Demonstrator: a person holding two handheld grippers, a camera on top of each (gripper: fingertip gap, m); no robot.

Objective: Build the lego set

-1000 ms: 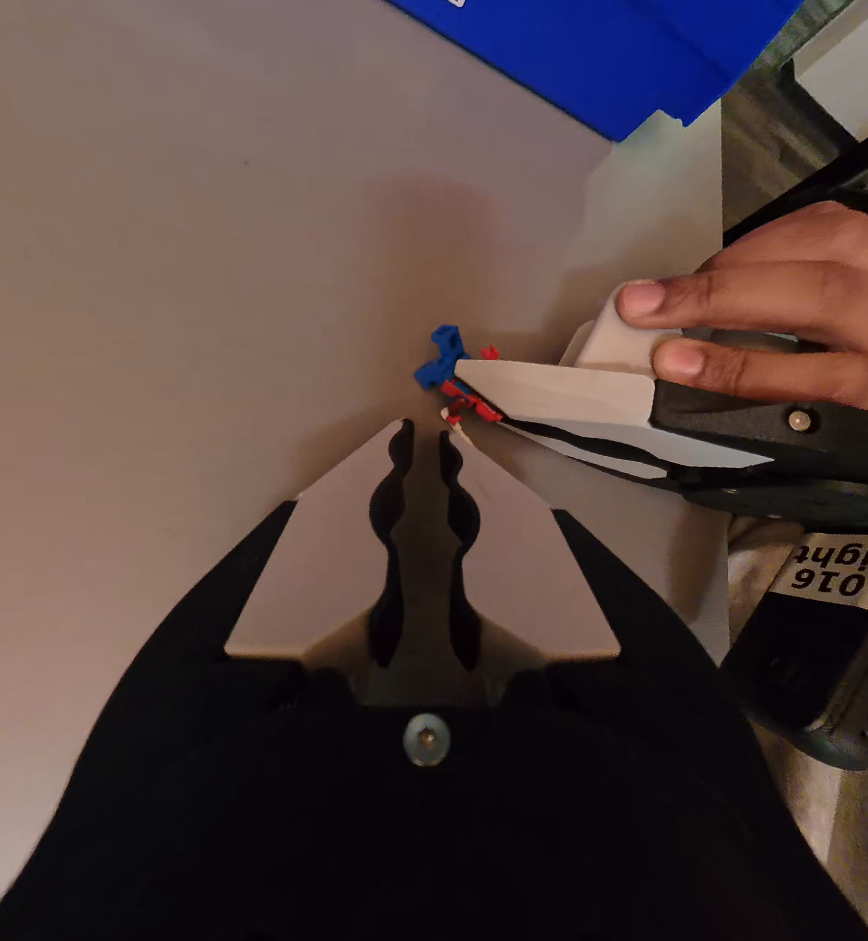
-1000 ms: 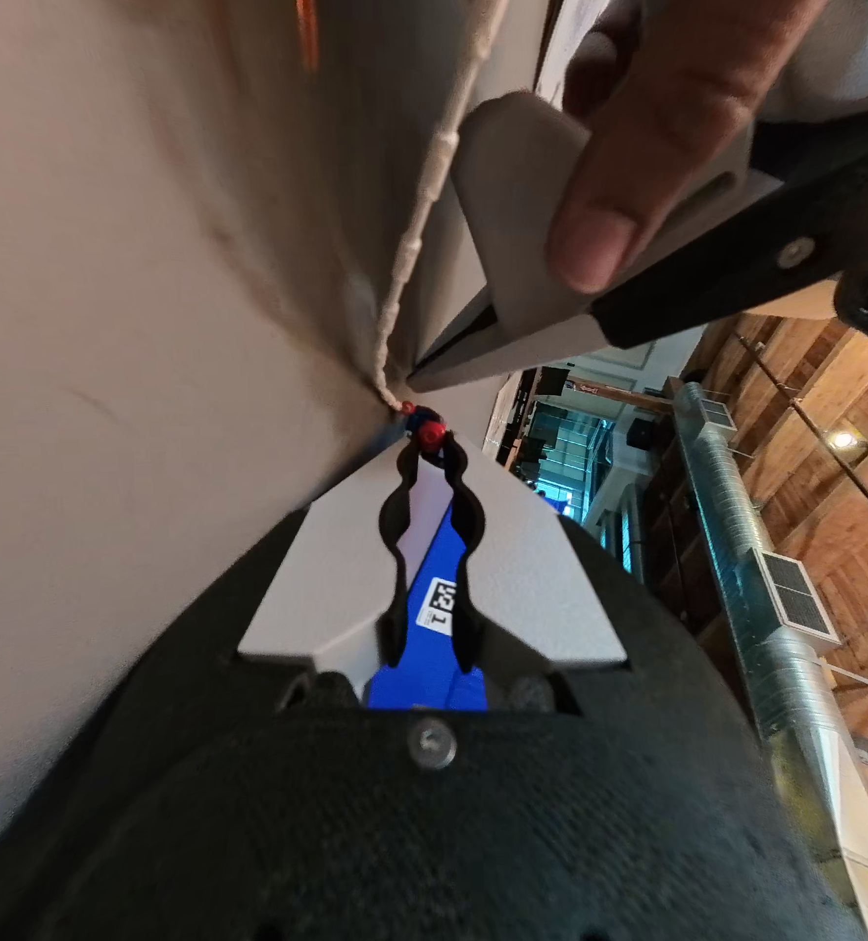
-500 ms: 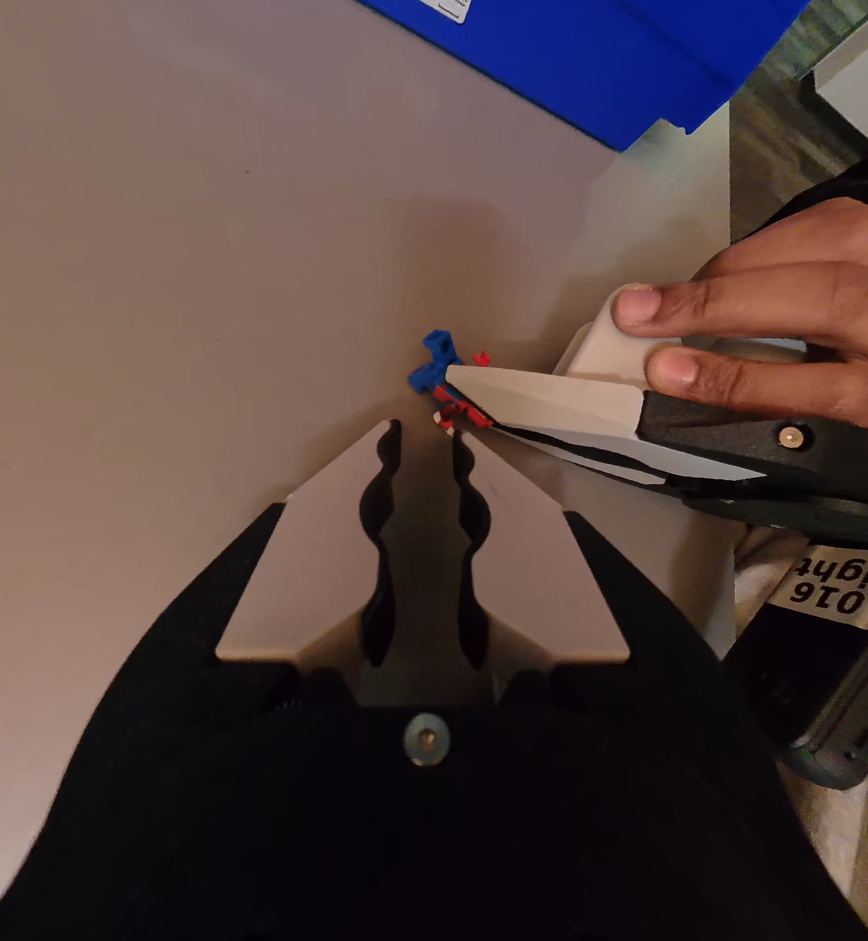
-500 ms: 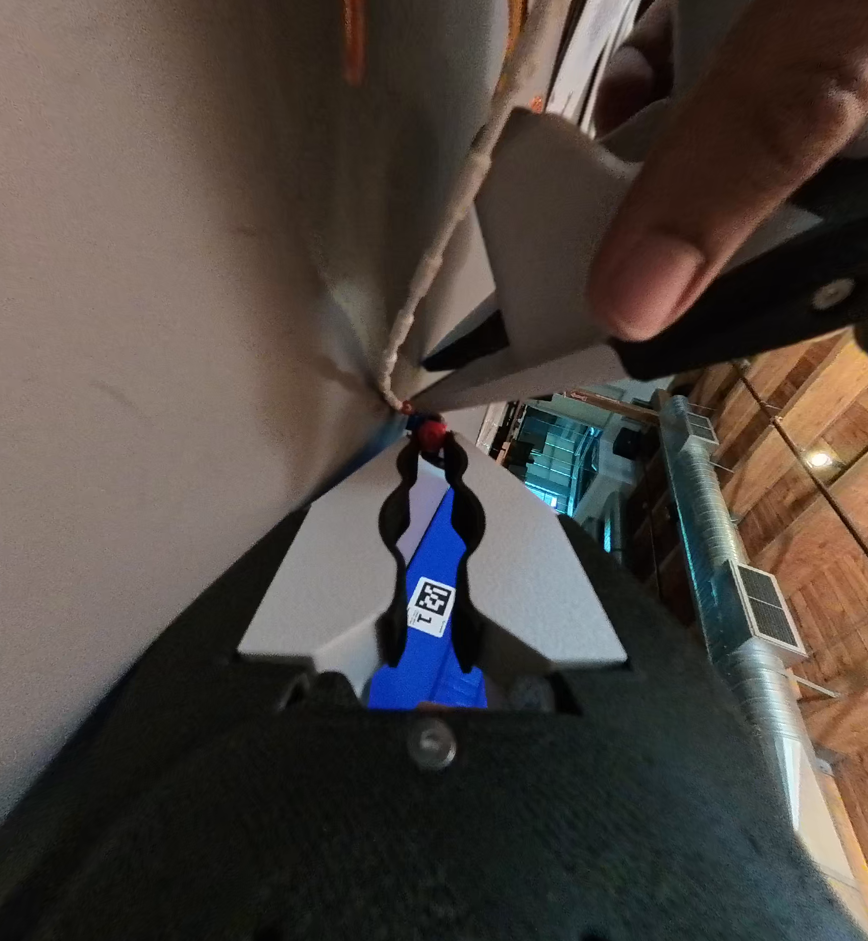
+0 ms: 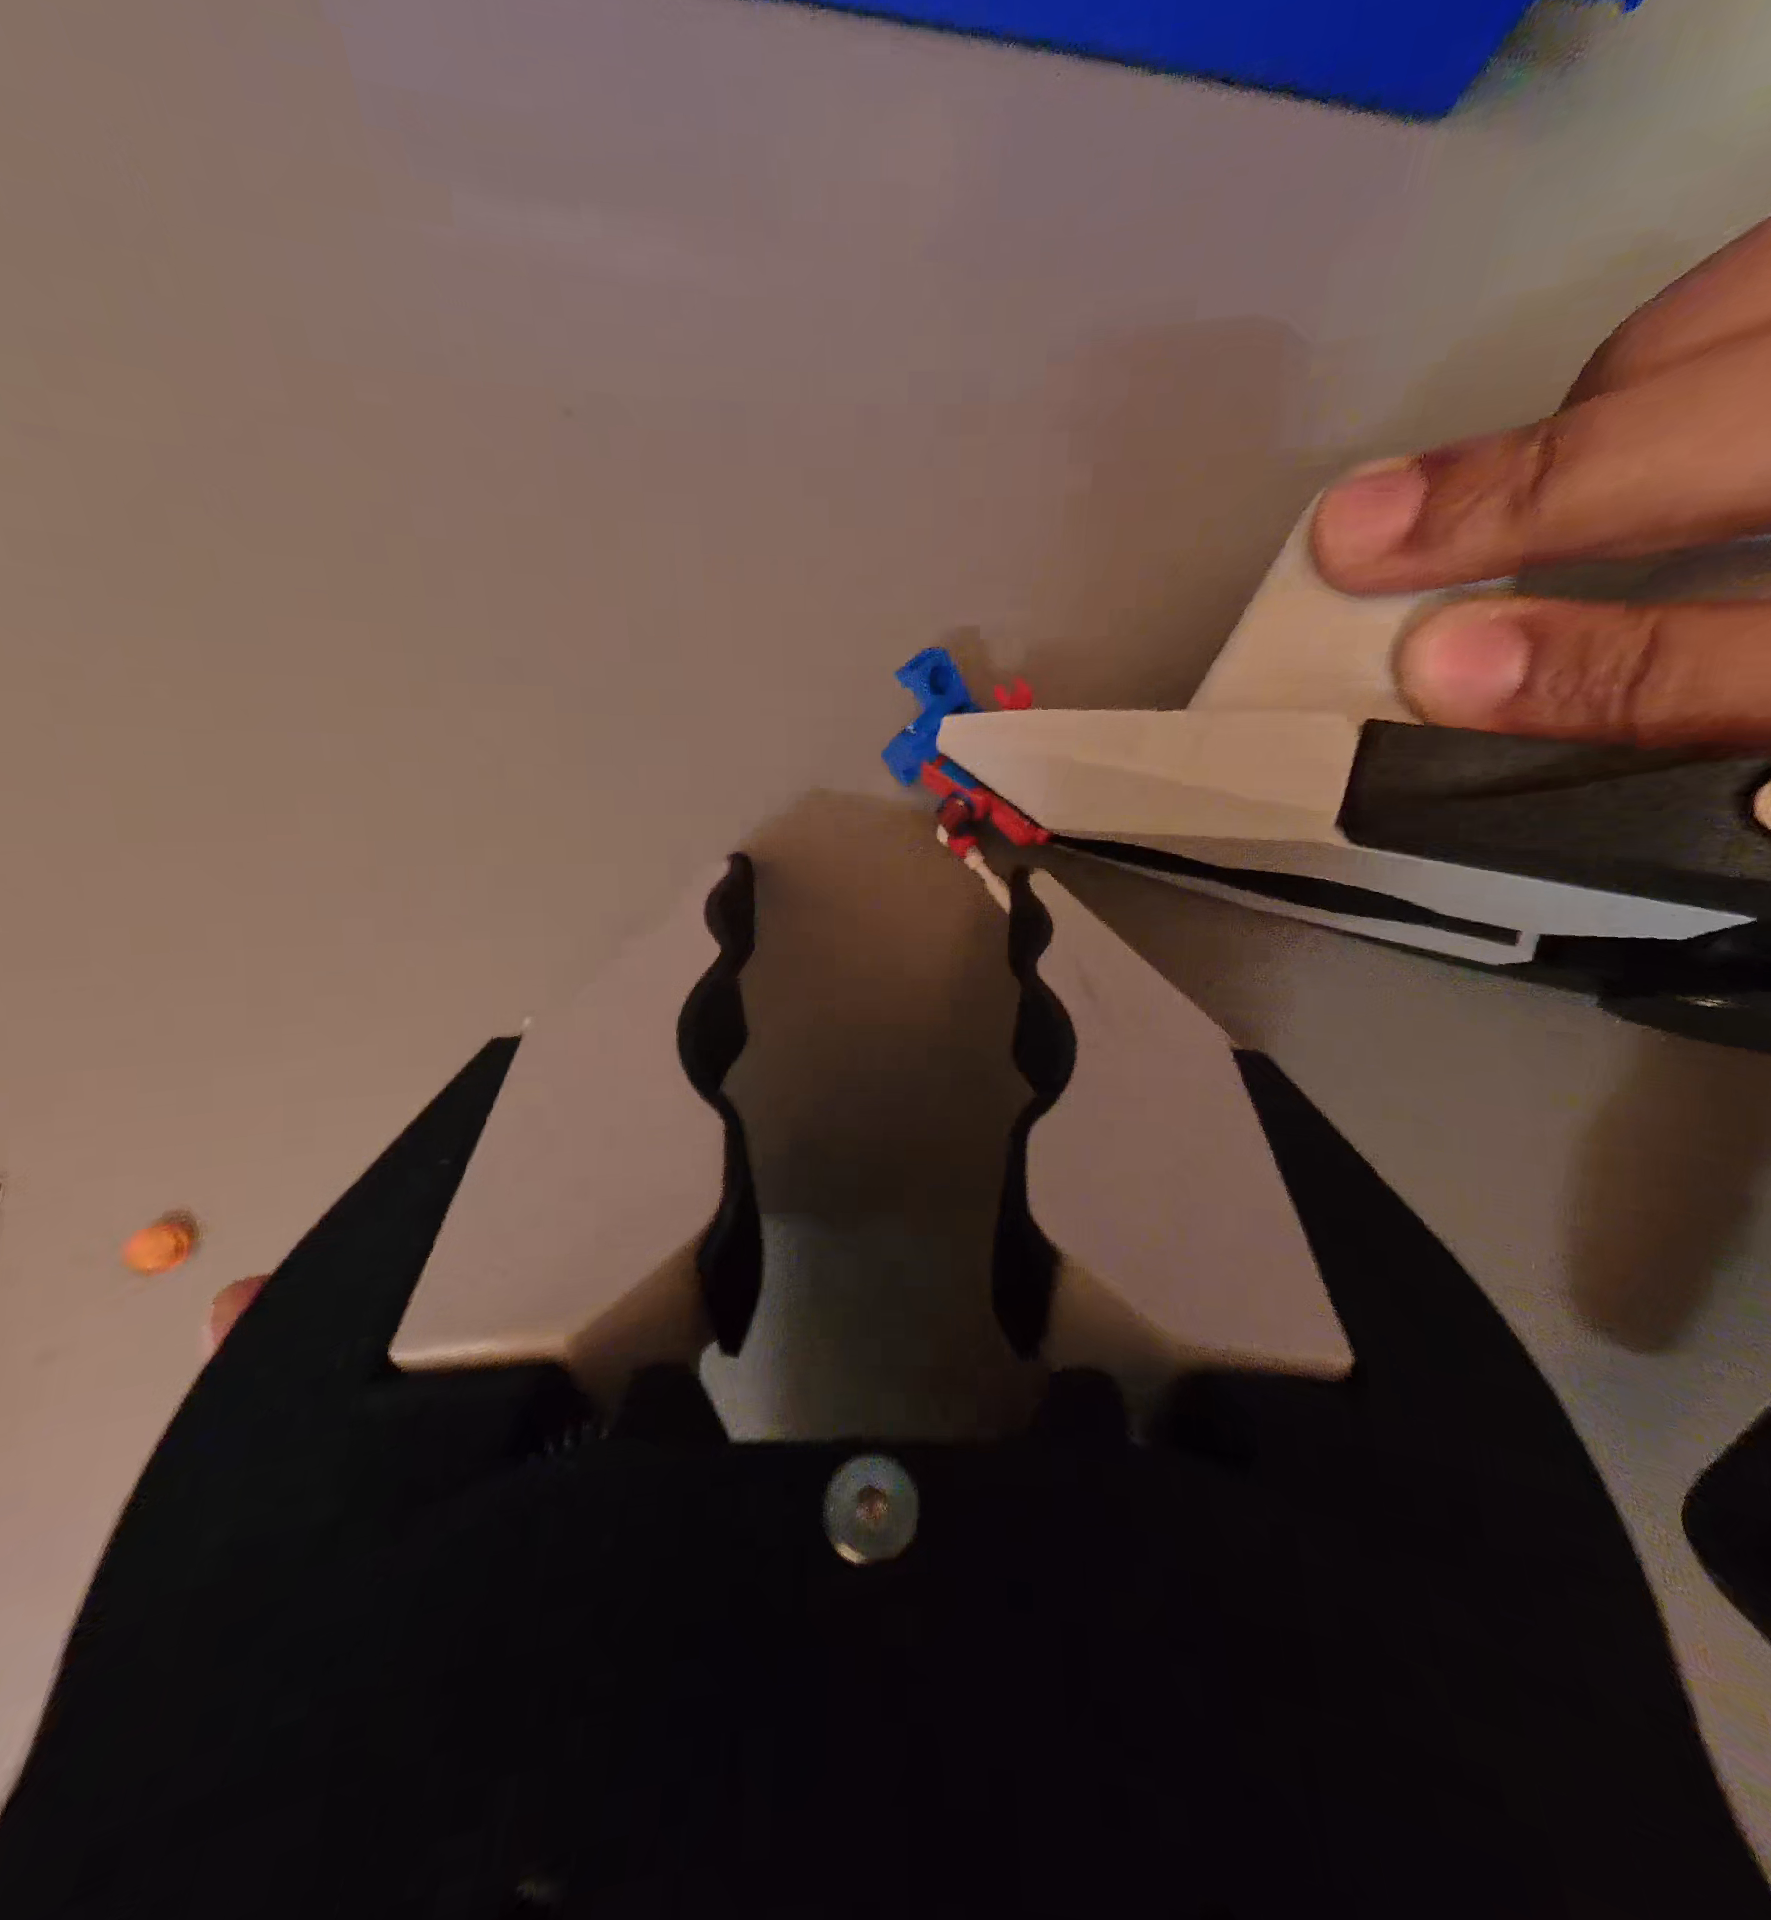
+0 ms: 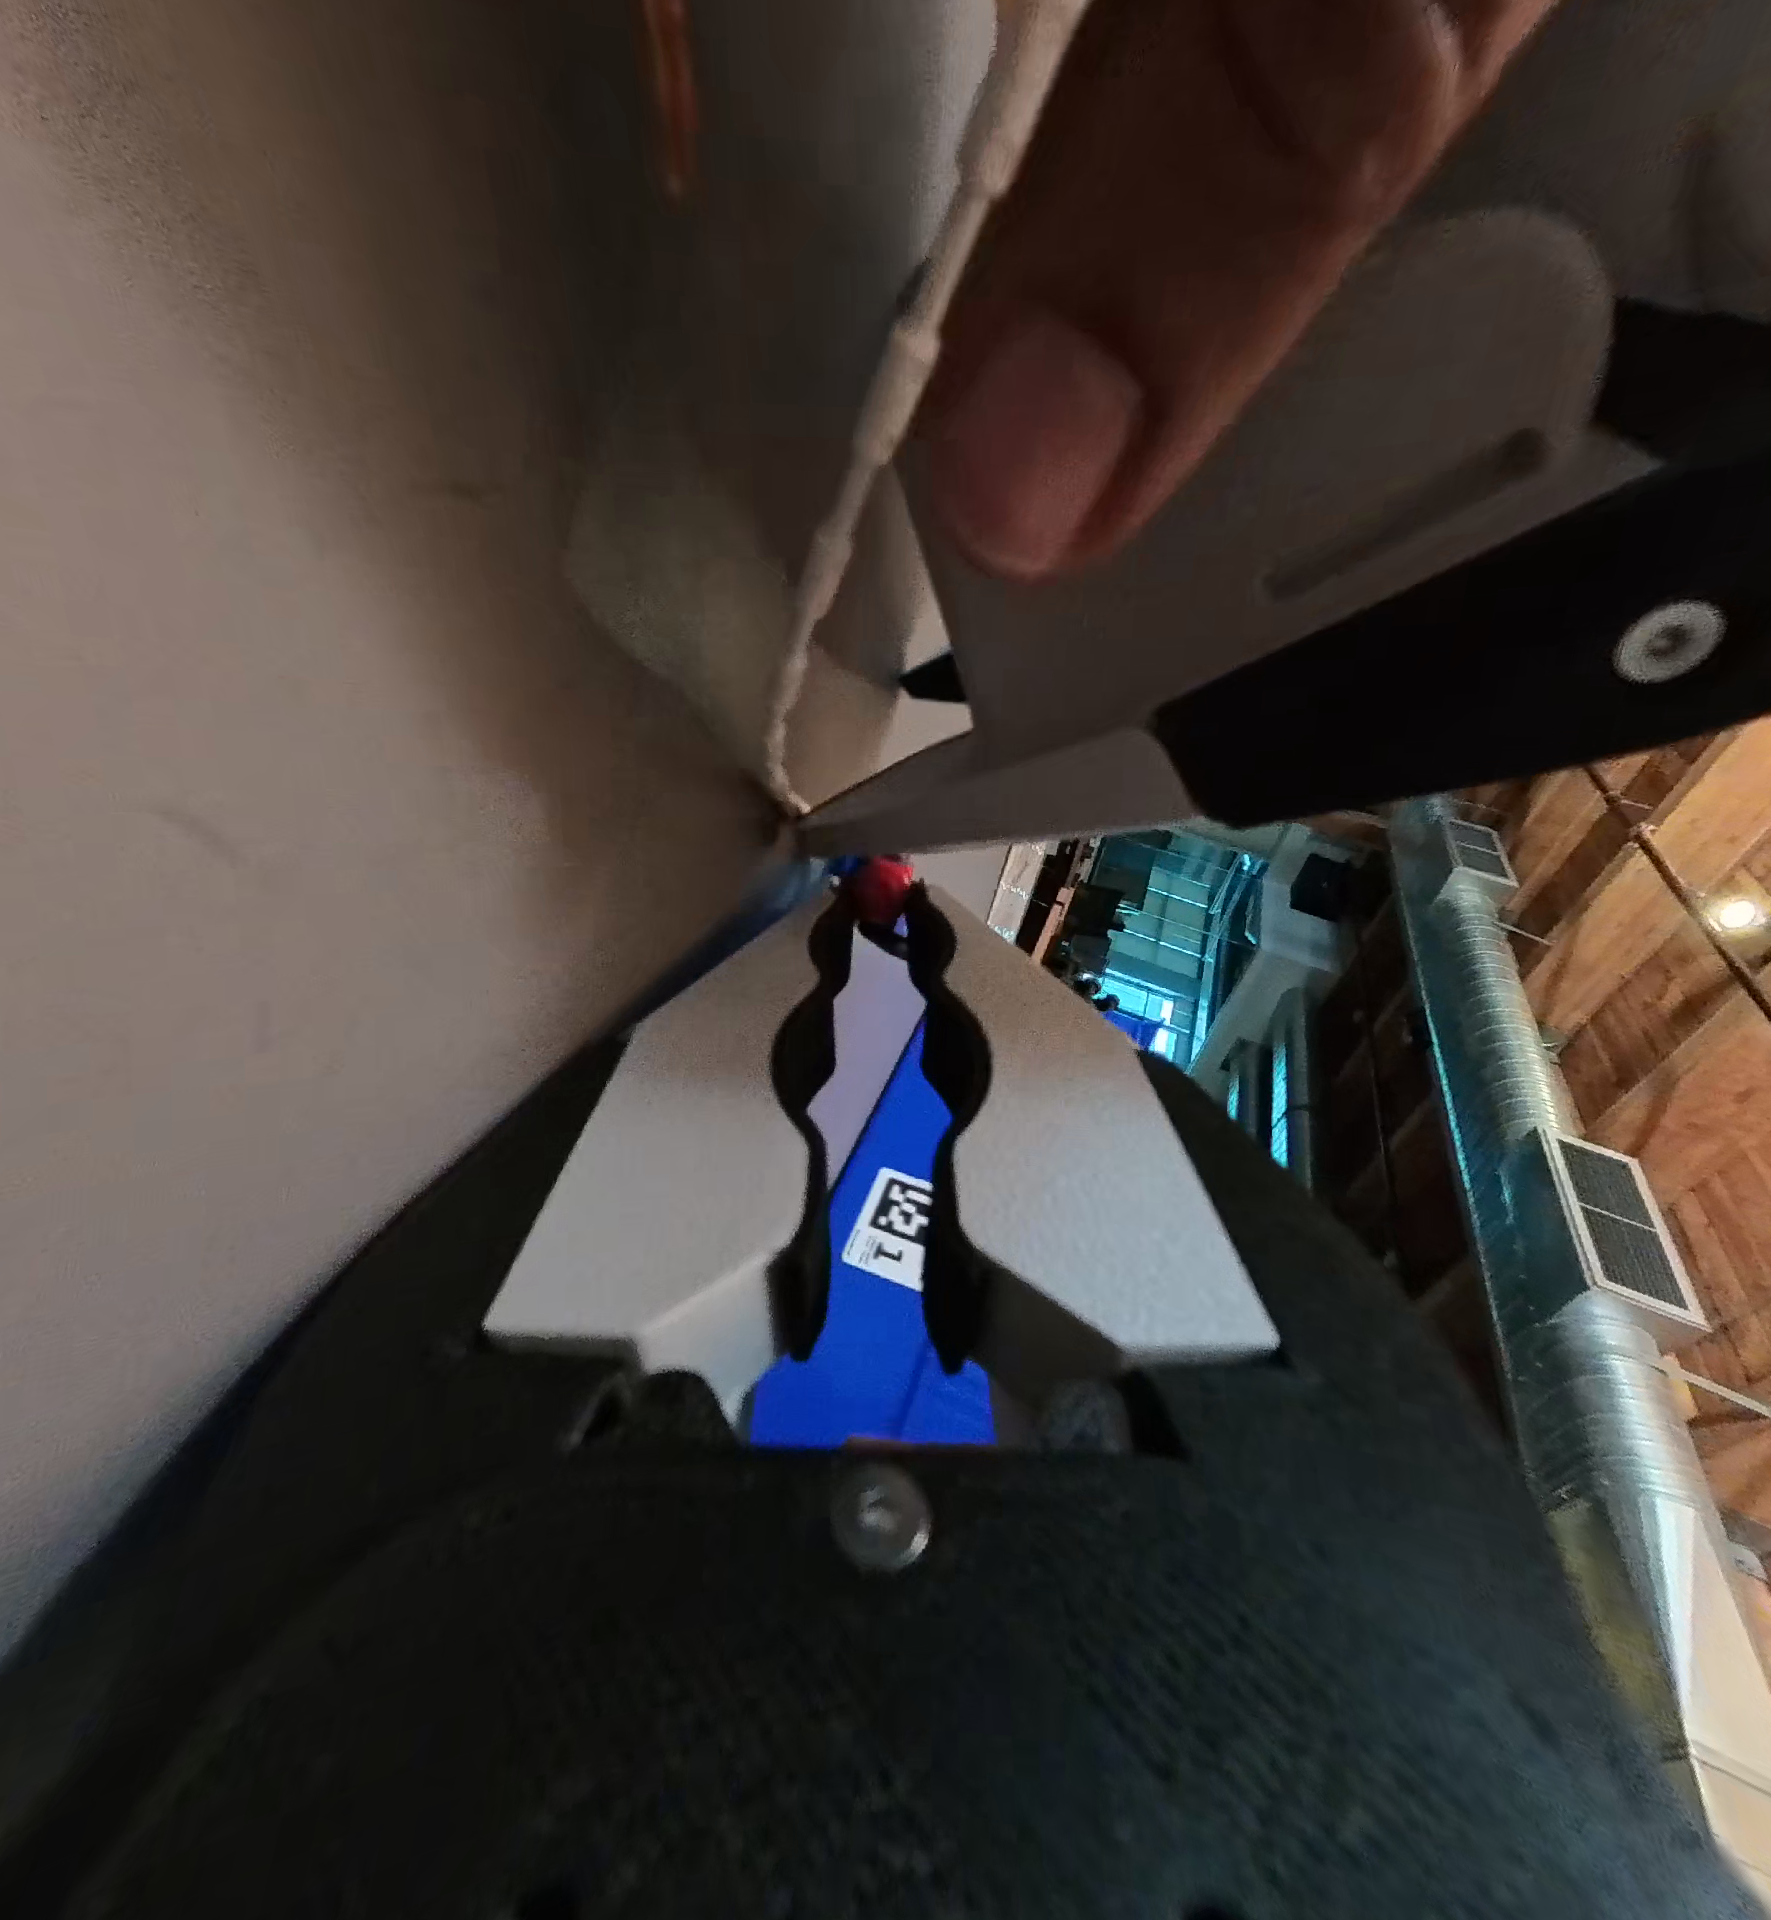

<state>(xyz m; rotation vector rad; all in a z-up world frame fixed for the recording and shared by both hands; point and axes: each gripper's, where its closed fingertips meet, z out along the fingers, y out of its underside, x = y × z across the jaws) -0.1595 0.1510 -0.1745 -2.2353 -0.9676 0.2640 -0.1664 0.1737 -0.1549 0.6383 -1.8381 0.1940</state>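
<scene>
On grey tabletop [image 5: 445, 520]: red-and-blue lego figure [image 5: 938, 753] pinched at tips of right gripper [image 6: 876, 904], white string [image 6: 891, 395] trailing off. Left gripper [image 5: 876, 883] spread wide, empty, just beside figure. Orange piece [image 5: 159, 1244] well apart.

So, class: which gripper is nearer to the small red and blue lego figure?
Right. The right gripper is shut on the lego figure; the left gripper, fingers spread, sits just short of it.

beige worktop [image 5: 445, 468], blue bin [image 5: 1276, 42] at its far edge, beyond it wood-plank ceiling [image 6: 1691, 935], silver duct [image 6: 1504, 1091], lit lamp [image 6: 1738, 913]
</scene>
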